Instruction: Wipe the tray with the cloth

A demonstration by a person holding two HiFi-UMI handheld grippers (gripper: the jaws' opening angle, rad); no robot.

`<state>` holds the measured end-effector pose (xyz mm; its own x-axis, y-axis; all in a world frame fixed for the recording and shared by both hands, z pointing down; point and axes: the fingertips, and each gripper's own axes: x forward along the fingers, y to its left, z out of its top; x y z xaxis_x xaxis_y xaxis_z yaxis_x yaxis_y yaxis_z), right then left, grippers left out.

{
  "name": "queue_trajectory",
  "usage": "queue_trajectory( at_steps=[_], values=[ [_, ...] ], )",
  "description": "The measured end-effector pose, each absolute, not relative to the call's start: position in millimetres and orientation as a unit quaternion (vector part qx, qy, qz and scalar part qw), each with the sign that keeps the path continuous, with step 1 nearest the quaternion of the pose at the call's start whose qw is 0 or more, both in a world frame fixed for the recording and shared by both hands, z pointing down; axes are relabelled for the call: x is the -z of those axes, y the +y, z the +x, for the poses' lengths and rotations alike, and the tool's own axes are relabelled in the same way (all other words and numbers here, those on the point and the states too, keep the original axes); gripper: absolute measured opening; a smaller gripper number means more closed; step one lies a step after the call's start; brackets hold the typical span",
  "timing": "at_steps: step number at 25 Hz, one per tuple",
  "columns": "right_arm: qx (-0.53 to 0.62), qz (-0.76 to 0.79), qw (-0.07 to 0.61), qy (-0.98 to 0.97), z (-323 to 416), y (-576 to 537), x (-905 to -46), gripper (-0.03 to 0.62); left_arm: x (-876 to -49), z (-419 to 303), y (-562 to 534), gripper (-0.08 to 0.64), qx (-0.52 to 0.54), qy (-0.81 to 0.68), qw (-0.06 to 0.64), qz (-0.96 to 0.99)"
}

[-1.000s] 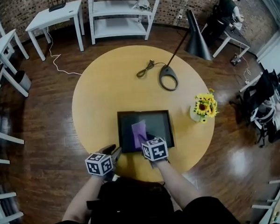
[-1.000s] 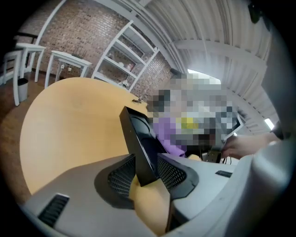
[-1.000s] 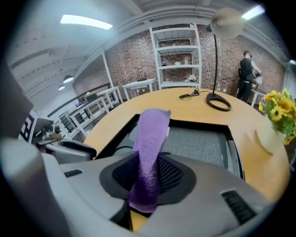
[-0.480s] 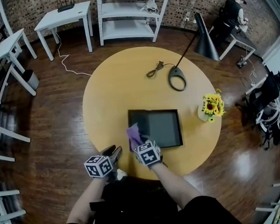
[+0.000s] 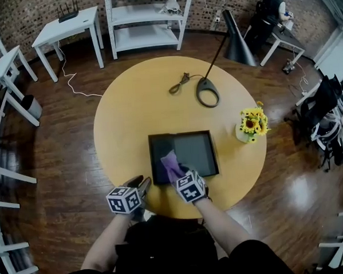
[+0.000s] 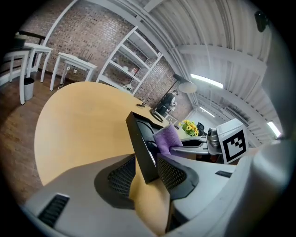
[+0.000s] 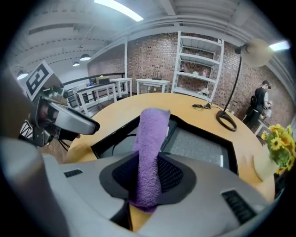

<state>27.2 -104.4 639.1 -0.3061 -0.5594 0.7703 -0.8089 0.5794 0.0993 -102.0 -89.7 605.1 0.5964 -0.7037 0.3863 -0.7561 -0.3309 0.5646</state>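
One black tray (image 5: 186,134) lies on the round yellow bench (image 5: 135,107), and two claws are at it. The left claw (image 6: 147,171) is clenched on the tray's near left corner, with the black rim standing between its two pads. The right claw (image 7: 147,178) grasps the single purple cloth (image 5: 171,160), which sticks out past its tips over the tray's left half, the side nearer the left claw. Whether the cloth presses on the tray floor cannot be told. Beyond the right claw stands one lamp (image 5: 207,92) with a ring base. Off to that claw's right is one vase of sunflowers (image 5: 250,125).
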Motion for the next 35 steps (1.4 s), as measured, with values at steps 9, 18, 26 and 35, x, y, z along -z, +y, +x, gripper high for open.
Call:
queue_trajectory(
  at_steps=[9, 18, 26, 35],
  values=[
    [-0.204, 0.45, 0.376, -0.784, 55.0, -105.2, -648.7, 0.101, -613.1, -75.4, -106.2, 0.137, -0.067, -0.455, 0.356, 0.814],
    [-0.246, 0.43, 0.345, -0.797, 60.0, -117.8, -639.7, 0.098, -632.4, -57.0, -116.4, 0.124, -0.155, -0.454, 0.325, 0.815],
    [-0.256, 0.457, 0.381, -0.762, 78.0, -185.9, -642.0, 0.098, -642.2, -60.6, -114.8, 0.126, -0.131, -0.443, 0.382, 0.8],
    [-0.173, 0.425, 0.488, -0.742, 52.0, -201.8, -640.4, 0.1, -639.9, -52.5, -110.4, 0.132, -0.168, -0.422, 0.36, 0.815]
  ],
)
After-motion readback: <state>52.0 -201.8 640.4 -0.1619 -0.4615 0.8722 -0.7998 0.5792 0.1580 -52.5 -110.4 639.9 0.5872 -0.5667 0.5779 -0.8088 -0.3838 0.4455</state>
